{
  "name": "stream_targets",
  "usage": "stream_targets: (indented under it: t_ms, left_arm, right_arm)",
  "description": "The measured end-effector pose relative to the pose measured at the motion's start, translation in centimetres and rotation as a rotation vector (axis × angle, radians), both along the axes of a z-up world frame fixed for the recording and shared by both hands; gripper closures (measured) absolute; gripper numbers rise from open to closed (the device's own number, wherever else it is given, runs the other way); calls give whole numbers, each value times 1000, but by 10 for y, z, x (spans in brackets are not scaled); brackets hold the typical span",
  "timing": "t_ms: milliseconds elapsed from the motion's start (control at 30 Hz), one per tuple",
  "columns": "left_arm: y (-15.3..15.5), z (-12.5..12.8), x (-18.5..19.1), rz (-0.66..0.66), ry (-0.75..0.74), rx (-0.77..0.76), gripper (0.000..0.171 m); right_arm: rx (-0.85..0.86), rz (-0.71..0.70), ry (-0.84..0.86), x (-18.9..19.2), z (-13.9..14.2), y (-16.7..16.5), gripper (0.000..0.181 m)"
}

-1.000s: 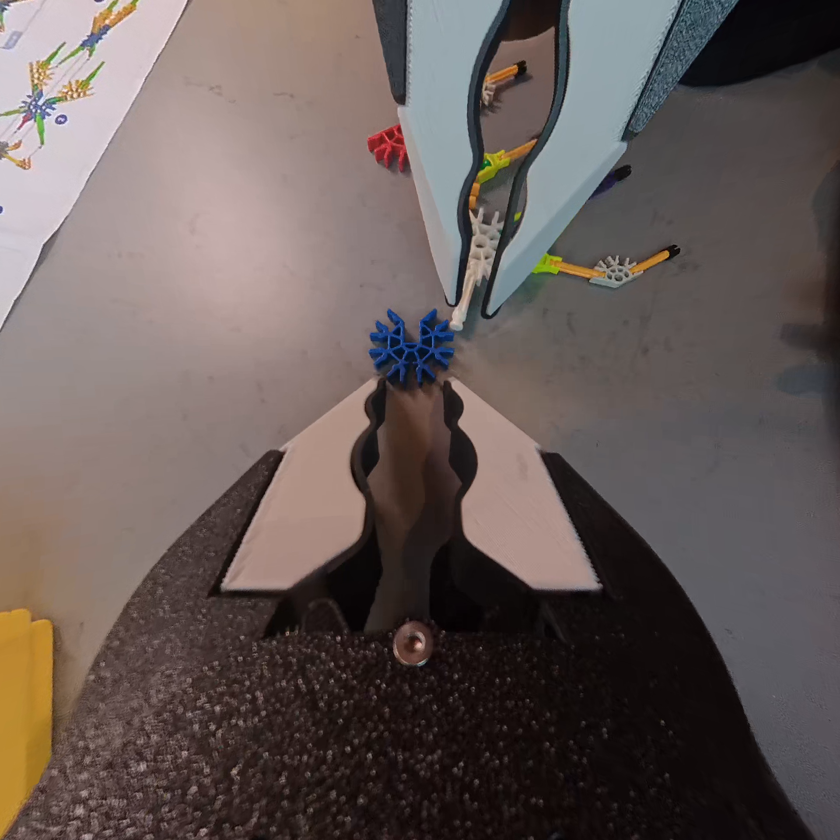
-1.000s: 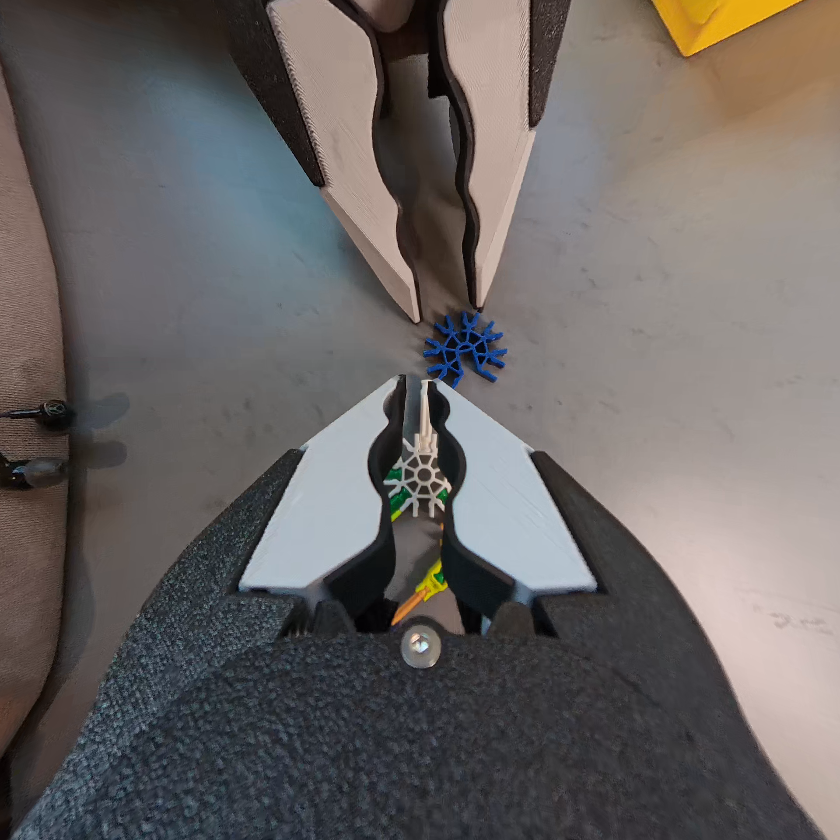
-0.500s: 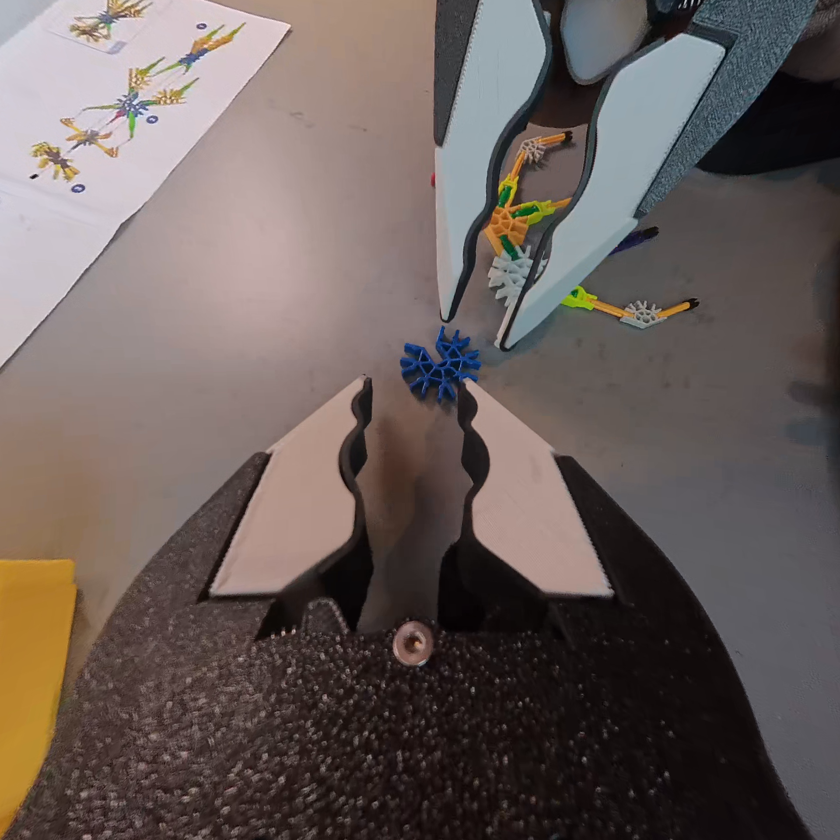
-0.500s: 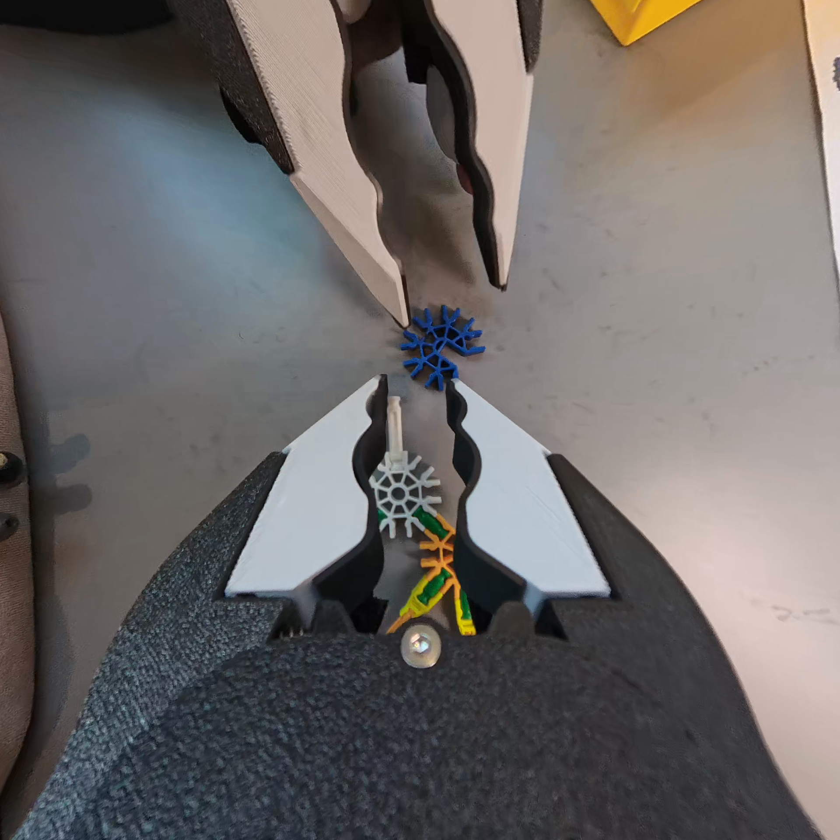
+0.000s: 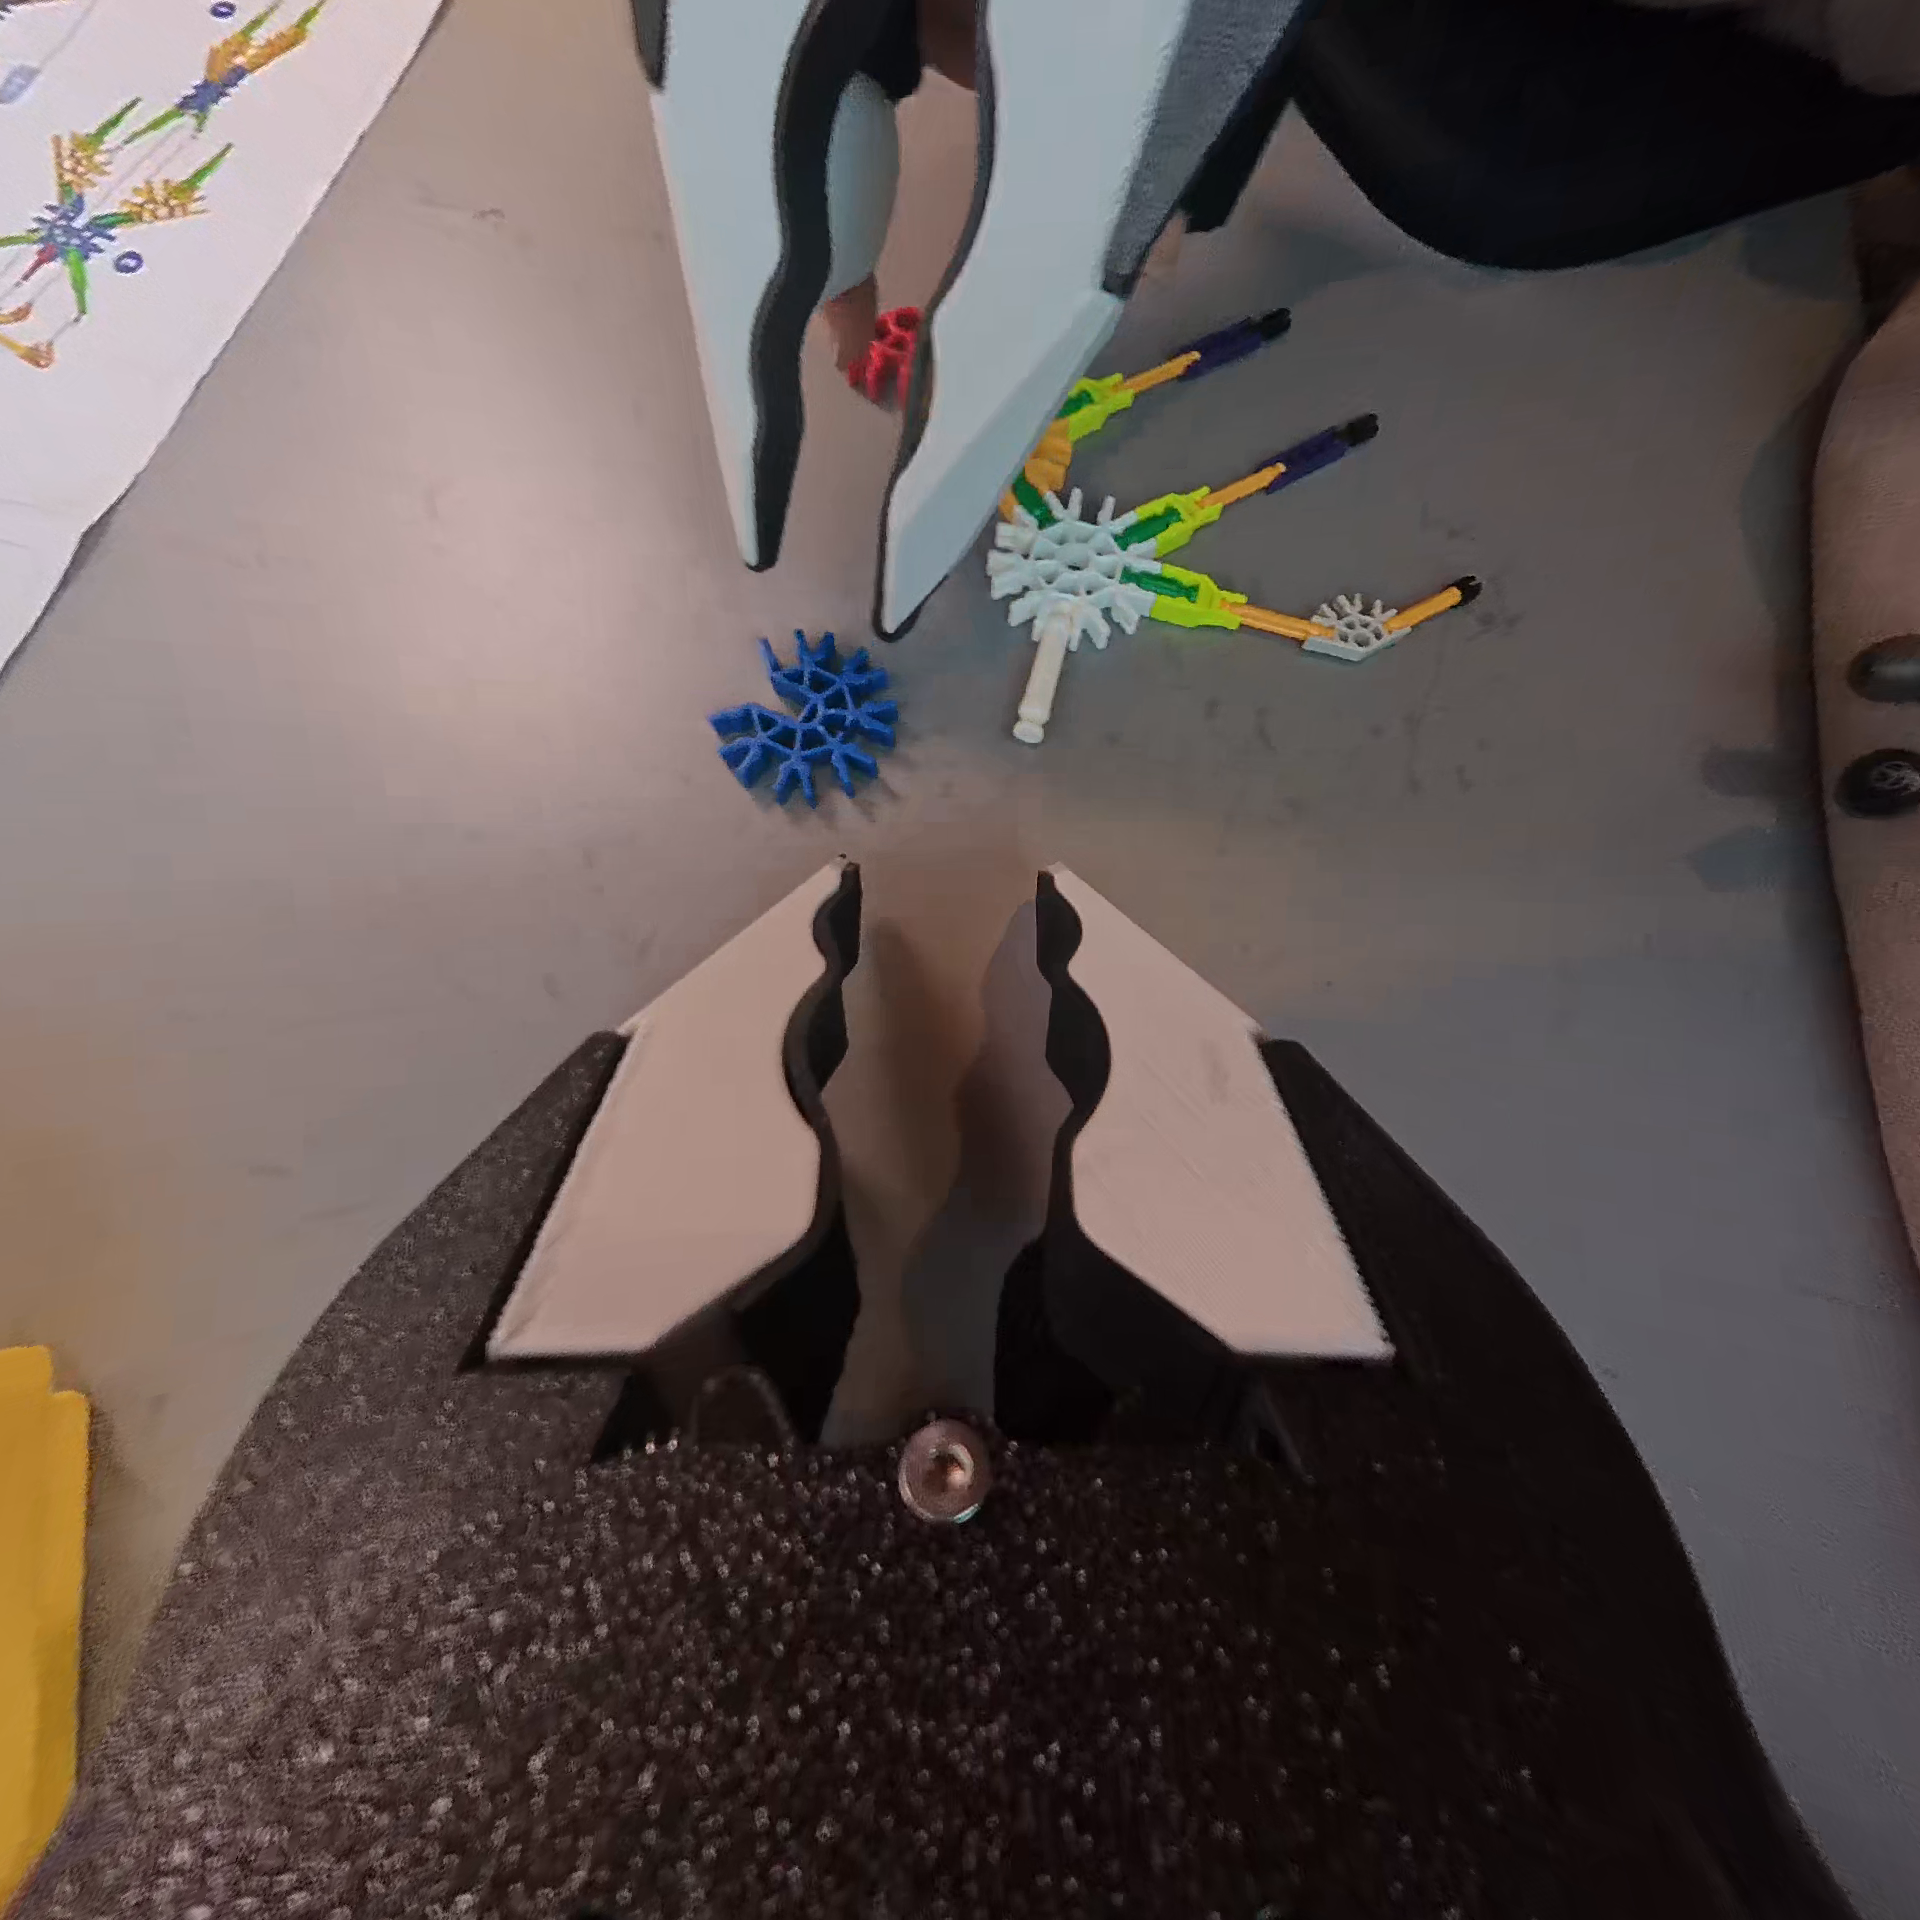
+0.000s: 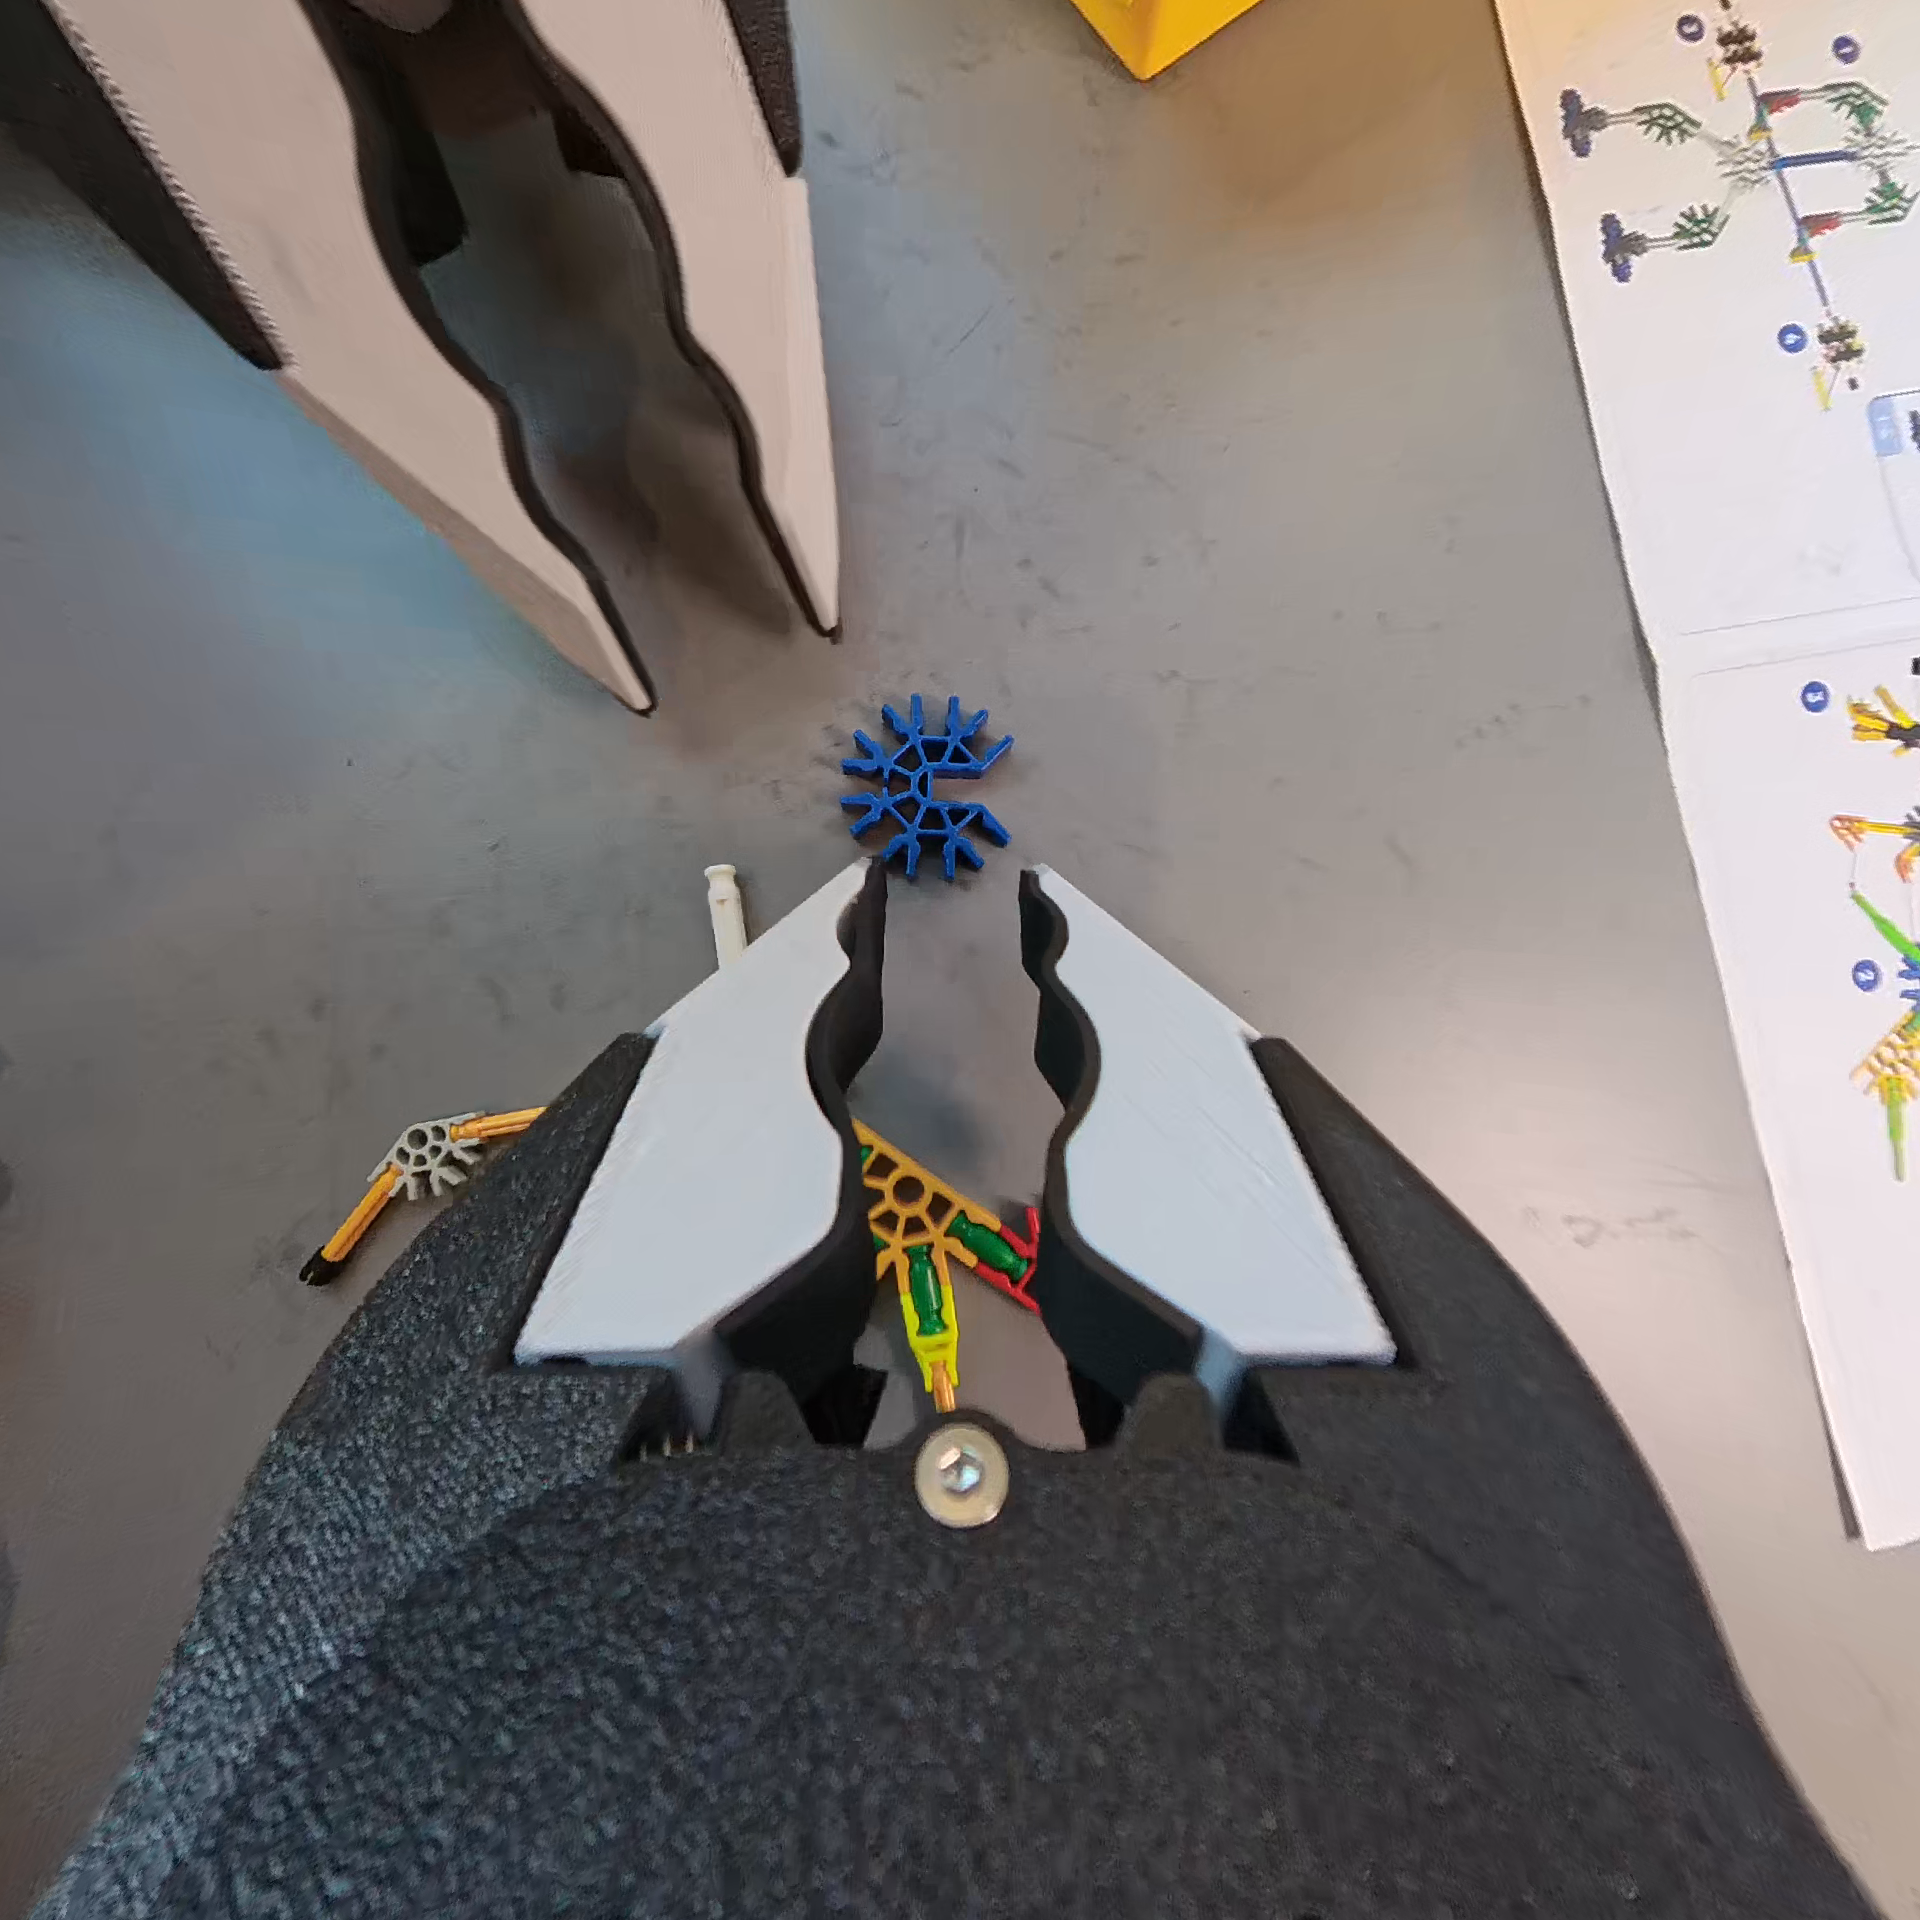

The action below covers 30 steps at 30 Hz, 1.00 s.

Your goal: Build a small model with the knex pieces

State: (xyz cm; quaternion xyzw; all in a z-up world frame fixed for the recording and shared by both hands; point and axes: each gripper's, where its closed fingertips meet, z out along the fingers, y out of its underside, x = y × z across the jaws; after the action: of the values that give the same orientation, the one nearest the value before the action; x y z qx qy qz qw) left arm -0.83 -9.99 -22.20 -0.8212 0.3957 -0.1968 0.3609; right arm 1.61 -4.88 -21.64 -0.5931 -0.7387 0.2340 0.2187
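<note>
Flat on the grey bench (image 5: 364,727) lies a blue snowflake connector (image 5: 808,719), two joined halves, no clear long axis, between both grippers. Right gripper (image 6: 951,883): jaws apart, gripping nothing, left tip just beside the connector's near edge. Left gripper (image 5: 945,883): jaws also apart, empty, tips near but not touching the connector. Off to one side lies a rod-and-connector assembly (image 5: 1132,561) w/ white hub, its white rod (image 5: 1044,686) pointing toward the left gripper. Red connector (image 5: 885,351) farther back; instruction sheet (image 6: 1766,520) and yellow box (image 6: 1164,31) at bench edges.
</note>
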Motion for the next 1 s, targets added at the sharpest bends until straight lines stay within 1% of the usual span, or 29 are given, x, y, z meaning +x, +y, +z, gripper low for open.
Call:
stream_targets:
  t_ms: [67,133,167,233,267,300,333,367,467,533,600,667,733,800,867,933,1000]
  left_arm:
    - [11,-1,-6,51,13,12,138]
    - [16,-1,-9,65,32,31,137]
    - [17,0,-9,68,34,44,137]
    - [18,3,-10,71,27,57,137]
    - [18,5,-10,70,20,59,136]
    - [17,6,-11,69,13,60,135]
    - [16,7,-11,65,4,59,133]
    - [14,8,-11,57,-8,56,131]
    - [9,11,-8,20,-39,52,123]
    - [7,11,-6,-3,-44,52,121]
    - [4,9,-1,-24,-49,43,119]
    - [3,3,1,-34,-22,32,119]
    - [0,-4,2,-45,-1,15,120]
    - [-5,-6,4,-58,1,4,126]
    - [-10,-7,6,-83,13,1,129]
    - [-13,-5,4,-95,25,12,132]
    - [-8,-1,0,-64,21,25,132]
  right_arm:
    - [-17,0,2,-3,0,-5,151]
    - [-14,-10,-9,-8,-3,-8,134]
    - [-4,-17,-16,-11,-6,-6,130]
    - [-5,16,-38,-14,-10,-5,133]
    - [-13,53,-52,-15,-12,-6,141]
    - [-16,111,-57,-17,-12,-8,150]
    - [-13,189,-57,-18,-12,-11,154]
    - [-1,281,-66,-17,-12,-13,154]
    - [57,634,-115,-10,-12,-27,154]
    - [69,810,-172,-7,-11,-36,159]
    - [118,959,-212,-7,-12,-41,160]
    - [156,1042,-247,-9,-12,-43,157]
    - [215,1025,-282,-13,-10,-33,141]
    - [187,951,-229,-17,-1,-29,140]
    - [116,831,-152,-15,9,-28,140]
    - [47,716,-92,-4,14,-27,138]
    - [7,610,-59,13,11,-26,139]
